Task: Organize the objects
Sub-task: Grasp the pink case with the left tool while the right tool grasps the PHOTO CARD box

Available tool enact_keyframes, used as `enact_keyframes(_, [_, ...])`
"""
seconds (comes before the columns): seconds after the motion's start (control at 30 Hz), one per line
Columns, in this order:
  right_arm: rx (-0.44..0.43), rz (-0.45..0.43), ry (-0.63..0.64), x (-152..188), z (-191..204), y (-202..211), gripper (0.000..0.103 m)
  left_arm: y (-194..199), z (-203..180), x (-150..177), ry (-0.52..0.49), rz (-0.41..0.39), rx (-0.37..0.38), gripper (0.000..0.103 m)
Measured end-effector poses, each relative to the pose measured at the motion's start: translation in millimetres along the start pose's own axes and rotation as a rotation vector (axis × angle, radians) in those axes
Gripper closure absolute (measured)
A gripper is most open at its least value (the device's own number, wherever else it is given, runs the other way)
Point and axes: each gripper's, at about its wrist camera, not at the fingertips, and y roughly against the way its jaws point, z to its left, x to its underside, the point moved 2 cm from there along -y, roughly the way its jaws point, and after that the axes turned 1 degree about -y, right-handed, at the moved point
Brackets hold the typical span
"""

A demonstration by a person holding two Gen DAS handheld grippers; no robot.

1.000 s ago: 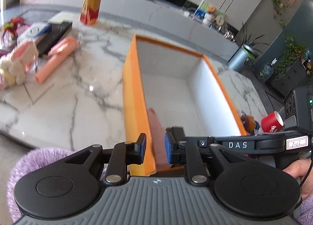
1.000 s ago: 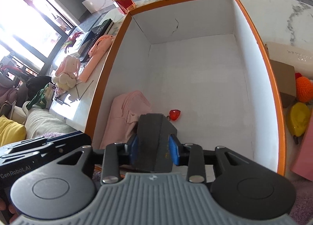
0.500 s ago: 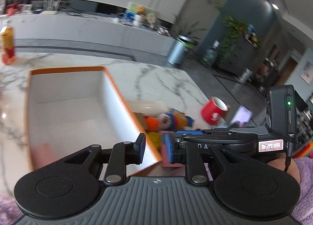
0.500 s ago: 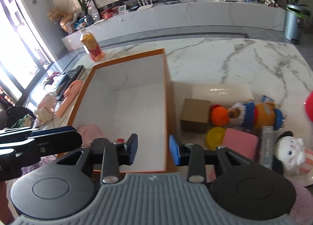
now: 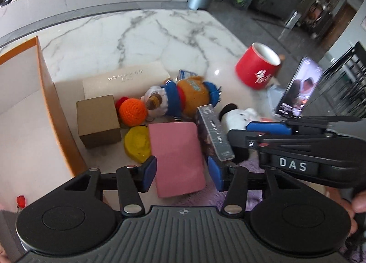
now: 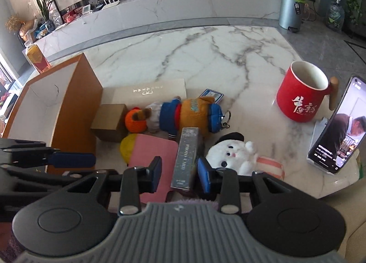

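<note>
Left tool (image 5: 181,175): fingers apart, empty, above pink pad (image 5: 177,156) on worktop (image 5: 141,38). Right tool (image 6: 179,175): fingers apart, empty, either side of grey card box (image 6: 186,159), touching or not unclear. Orange bin (image 6: 68,103) at left. Just beside: brown box (image 6: 109,121), orange ball (image 6: 135,122), doll (image 6: 187,114), yellow disc (image 5: 137,146). Red mug (image 6: 302,93) well apart.

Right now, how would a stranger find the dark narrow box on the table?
Start at the big orange box on the marble table. Beside it, in the pile, the dark box lies between the pink pad and the white plush, the only long one.
</note>
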Motion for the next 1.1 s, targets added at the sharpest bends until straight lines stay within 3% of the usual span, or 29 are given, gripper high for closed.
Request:
enact_keyframes(0.03, [0.002, 0.003, 0.003, -1, -2, -5, 0.072, -6, 0, -1, 0.002, 0.013, -0.023, 0.044])
enact_keyframes(0.17, [-0.044, 0.022, -0.011, -9, -12, -21, 0.070, -23, 3, -4, 0.012, 0.055, -0.040, 0.028])
enact_keyframes(0.53, [-0.112, 0.098, -0.037, -16, -16, -59, 0.060, -56, 5, 0, 0.018, 0.171, -0.114, 0.024])
enact_keyframes(0.77, [-0.101, 0.107, -0.010, -12, -12, -68, 0.056, -66, 10, 2, 0.088, 0.179, -0.061, 0.023])
enact_keyframes(0.93, [-0.074, 0.110, 0.024, -11, -8, -70, 0.058, -62, 13, 2, 0.113, 0.161, -0.022, 0.045])
enact_keyframes(1.03, [-0.044, 0.105, 0.030, -11, -9, -69, 0.070, -54, 15, 0, 0.133, 0.134, -0.009, 0.059])
enact_keyframes(1.1, [-0.047, 0.105, 0.015, -11, -11, -69, 0.070, -48, 16, 0, 0.138, 0.116, 0.004, 0.066])
